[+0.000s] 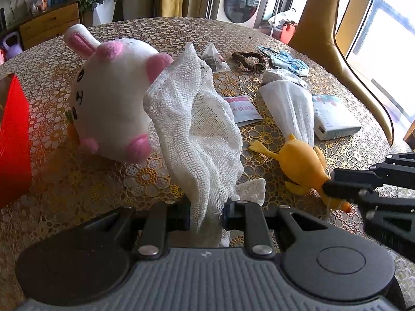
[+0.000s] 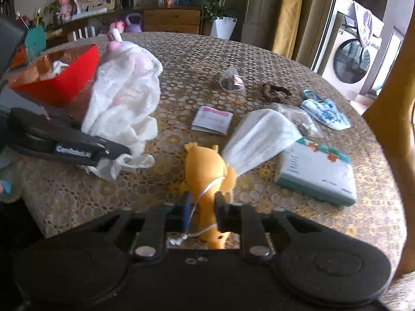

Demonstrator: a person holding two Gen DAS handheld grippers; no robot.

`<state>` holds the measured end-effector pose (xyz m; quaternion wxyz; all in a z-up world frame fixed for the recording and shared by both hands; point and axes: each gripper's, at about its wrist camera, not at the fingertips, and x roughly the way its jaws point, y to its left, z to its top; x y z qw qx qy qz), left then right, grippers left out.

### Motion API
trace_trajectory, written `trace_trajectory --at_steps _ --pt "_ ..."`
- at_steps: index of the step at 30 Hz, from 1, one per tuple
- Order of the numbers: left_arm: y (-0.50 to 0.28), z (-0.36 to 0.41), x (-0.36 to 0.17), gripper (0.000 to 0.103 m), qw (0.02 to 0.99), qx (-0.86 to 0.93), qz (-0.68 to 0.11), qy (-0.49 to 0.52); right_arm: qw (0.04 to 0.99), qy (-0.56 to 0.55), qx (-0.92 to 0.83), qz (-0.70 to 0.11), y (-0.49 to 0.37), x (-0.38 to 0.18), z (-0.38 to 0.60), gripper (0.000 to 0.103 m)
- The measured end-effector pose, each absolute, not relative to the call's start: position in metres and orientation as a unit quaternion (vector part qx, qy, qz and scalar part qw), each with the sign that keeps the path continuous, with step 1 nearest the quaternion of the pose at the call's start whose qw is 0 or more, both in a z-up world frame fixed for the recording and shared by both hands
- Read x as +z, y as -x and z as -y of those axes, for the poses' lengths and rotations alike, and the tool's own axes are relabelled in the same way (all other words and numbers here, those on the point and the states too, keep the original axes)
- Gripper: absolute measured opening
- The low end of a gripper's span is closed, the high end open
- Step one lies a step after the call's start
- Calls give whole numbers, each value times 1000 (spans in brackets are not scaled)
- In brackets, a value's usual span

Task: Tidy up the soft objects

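My left gripper (image 1: 206, 211) is shut on a white mesh cloth (image 1: 197, 129) and holds it up above the table; it also shows in the right wrist view (image 2: 124, 103). Behind the cloth lies a white and pink plush bunny (image 1: 111, 96). My right gripper (image 2: 202, 207) is shut on the neck of a yellow rubber chicken (image 2: 205, 171), which lies on the table (image 1: 301, 160). A white mesh pouch (image 2: 259, 137) touches the chicken's far end. A red box (image 2: 59, 80) stands at the left with something white inside.
On the lace tablecloth (image 2: 197, 59) lie a tea bag (image 2: 233, 80), a brown hair scrunchie (image 2: 275, 93), a small sachet (image 2: 211, 119), a plastic bag (image 2: 298, 116), a blue-white keyring tag (image 2: 324, 111) and a tissue pack (image 2: 319, 171). A yellow chair (image 1: 324, 26) stands at the right.
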<state>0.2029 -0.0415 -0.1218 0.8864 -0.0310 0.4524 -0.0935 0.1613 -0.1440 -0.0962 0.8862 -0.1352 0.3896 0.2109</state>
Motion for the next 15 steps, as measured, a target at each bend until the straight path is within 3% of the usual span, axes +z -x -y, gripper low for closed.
trace_trajectory --at_steps 3,15 --pt "-203 41 -122 21 886 -94 -452 33 890 113 209 -390 -164 -94 153 2" --pt "-203 38 -122 20 887 -96 -451 39 911 99 189 -354 -184 -64 174 1"
